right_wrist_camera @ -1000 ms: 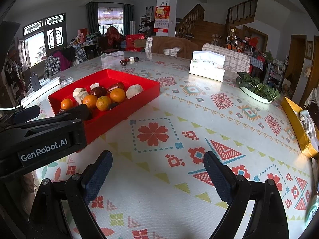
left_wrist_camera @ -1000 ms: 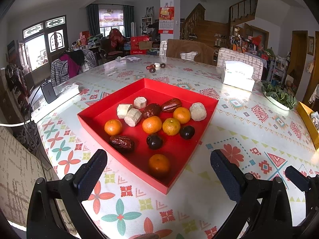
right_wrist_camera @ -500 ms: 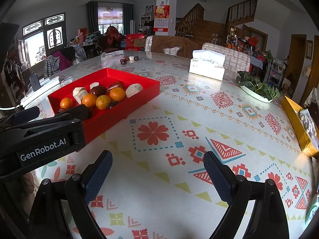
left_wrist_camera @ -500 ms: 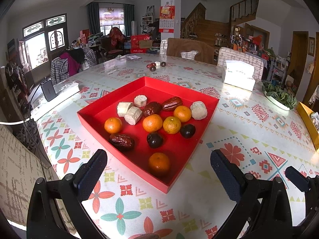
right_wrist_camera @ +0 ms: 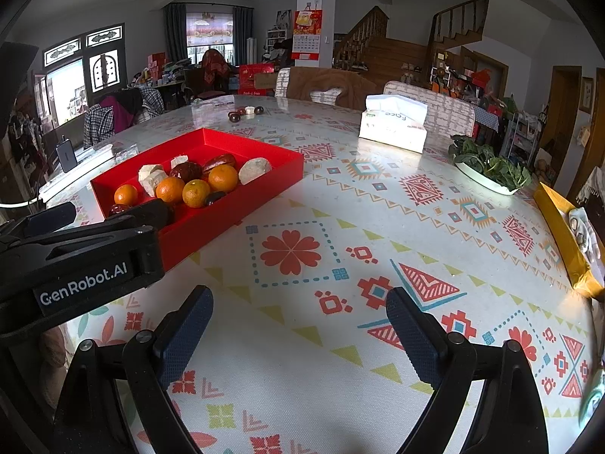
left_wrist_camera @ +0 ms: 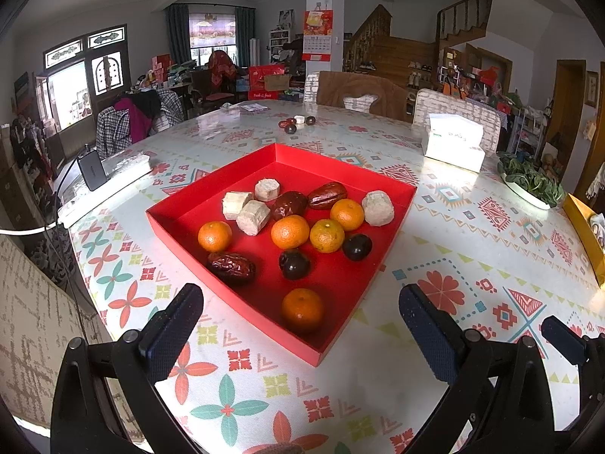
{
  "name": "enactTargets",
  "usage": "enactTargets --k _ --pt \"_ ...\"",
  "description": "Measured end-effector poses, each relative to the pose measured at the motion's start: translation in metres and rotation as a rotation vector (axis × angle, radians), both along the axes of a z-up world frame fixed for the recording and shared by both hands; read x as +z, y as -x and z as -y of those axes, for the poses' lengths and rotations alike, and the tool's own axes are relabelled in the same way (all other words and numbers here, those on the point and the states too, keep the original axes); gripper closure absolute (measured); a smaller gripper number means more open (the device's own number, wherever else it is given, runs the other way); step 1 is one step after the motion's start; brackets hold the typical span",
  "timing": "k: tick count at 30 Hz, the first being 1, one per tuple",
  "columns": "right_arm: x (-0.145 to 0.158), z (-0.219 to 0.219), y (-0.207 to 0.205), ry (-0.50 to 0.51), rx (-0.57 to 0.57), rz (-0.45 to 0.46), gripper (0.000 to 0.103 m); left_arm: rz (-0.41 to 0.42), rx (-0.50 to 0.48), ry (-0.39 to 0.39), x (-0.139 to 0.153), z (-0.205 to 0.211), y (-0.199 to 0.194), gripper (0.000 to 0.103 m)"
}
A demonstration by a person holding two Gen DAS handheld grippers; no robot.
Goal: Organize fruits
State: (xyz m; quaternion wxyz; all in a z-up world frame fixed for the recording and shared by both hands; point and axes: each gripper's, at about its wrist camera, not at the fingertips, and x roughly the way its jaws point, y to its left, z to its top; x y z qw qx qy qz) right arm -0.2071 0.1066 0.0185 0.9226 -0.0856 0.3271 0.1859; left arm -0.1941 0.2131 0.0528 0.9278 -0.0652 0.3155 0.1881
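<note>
A red tray (left_wrist_camera: 181,213) sits on the patterned table and holds several oranges, red dates, dark plums and pale sugarcane chunks. The nearest orange (left_wrist_camera: 302,309) lies by the tray's front corner. My left gripper (left_wrist_camera: 298,335) is open and empty, hovering just short of that corner. My right gripper (right_wrist_camera: 298,335) is open and empty over bare tablecloth, to the right of the tray (right_wrist_camera: 264,174). The left gripper's body (right_wrist_camera: 83,261) shows at the left of the right wrist view.
A few loose fruits (left_wrist_camera: 297,124) lie at the far side of the table. A tissue box (left_wrist_camera: 453,143), a dish of greens (left_wrist_camera: 529,181) and a yellow box (left_wrist_camera: 586,234) stand on the right. A power strip and phone (left_wrist_camera: 98,174) lie at the left edge.
</note>
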Motion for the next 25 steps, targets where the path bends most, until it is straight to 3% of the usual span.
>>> enactTargets --k 7,13,25 --pt "0.003 -0.005 -0.001 0.010 0.024 0.005 0.007 0.012 0.018 0.015 -0.005 -0.004 0.006 0.000" --pt "0.022 -0.016 -0.003 0.030 0.047 0.062 0.007 0.036 0.036 0.029 0.003 -0.013 0.011 0.000" --pt "0.038 -0.036 -0.016 0.038 0.081 0.101 0.007 0.103 0.064 -0.018 0.045 -0.016 0.001 0.000"
